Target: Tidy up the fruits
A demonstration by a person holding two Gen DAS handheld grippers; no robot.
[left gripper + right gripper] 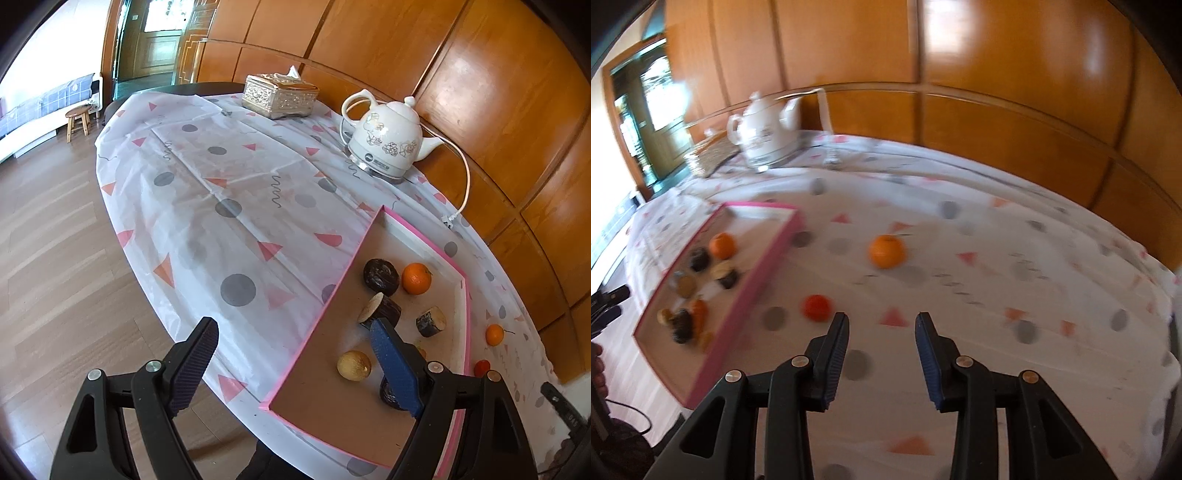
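Observation:
A pink-rimmed cardboard box [321, 314] lies on the patterned tablecloth and holds an orange [416, 278], several dark brown pieces [381, 276] and a pale yellow fruit [354, 365]. Outside it lie an orange [494, 334] and a red fruit [481, 367]. My left gripper [291, 363] is open and empty above the box's near edge. In the blurred right wrist view, my right gripper [882, 349] is open and empty over the cloth. The red fruit [816, 307] lies just ahead-left of it, the orange [887, 251] farther ahead, the box [768, 258] to the left.
A white ceramic kettle [388, 144] with a cord and a gold tissue box [279, 96] stand at the table's far side by the wooden wall panels. The kettle [764, 129] also shows in the right wrist view. Wooden floor and a stool [78, 122] lie left.

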